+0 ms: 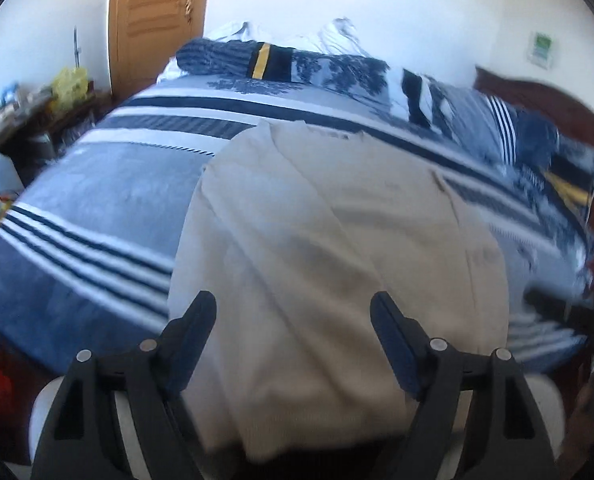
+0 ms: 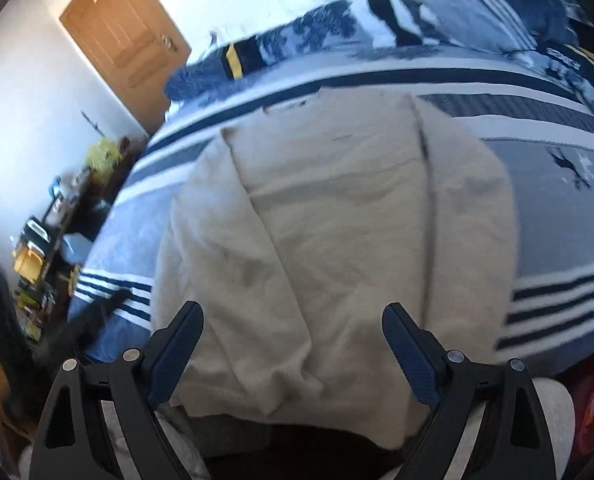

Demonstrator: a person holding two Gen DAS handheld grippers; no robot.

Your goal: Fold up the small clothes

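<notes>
A cream garment lies spread on the bed, its two sides folded in over the middle, its near hem hanging at the bed's front edge. In the left wrist view my left gripper hovers above the near part of the garment, jaws wide apart with nothing between the pads. The right wrist view shows the same cream garment from the other side. My right gripper is held above its near hem, open and not touching the cloth.
The bed cover is blue with white and dark stripes. Patterned pillows lie along the far side. A wooden door stands at the back left, beside a cluttered low shelf. A dark headboard is at the right.
</notes>
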